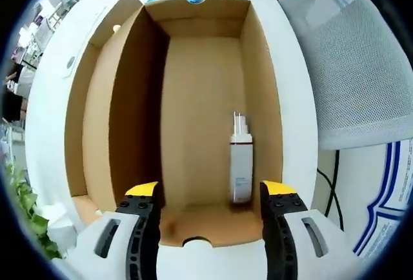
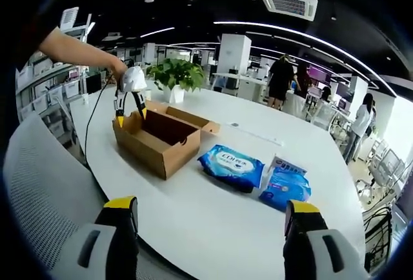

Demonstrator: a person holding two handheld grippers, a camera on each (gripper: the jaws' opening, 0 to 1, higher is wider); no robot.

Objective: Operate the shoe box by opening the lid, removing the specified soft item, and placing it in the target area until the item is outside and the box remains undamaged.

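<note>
The open cardboard shoe box (image 2: 159, 137) sits centre-left on the white surface (image 2: 213, 212); the left tongs (image 1: 210, 193) hang spread over it. Inside lies a white tube (image 1: 241, 167), its label unreadable. Right tongs (image 2: 210, 212) spread, empty. A blue "EDI"-lettered pack (image 2: 230, 166) lies mid-frame.

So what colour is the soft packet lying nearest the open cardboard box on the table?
Blue with white lettering; the soft packet beside the cardboard box shows best in the right gripper view.
</note>
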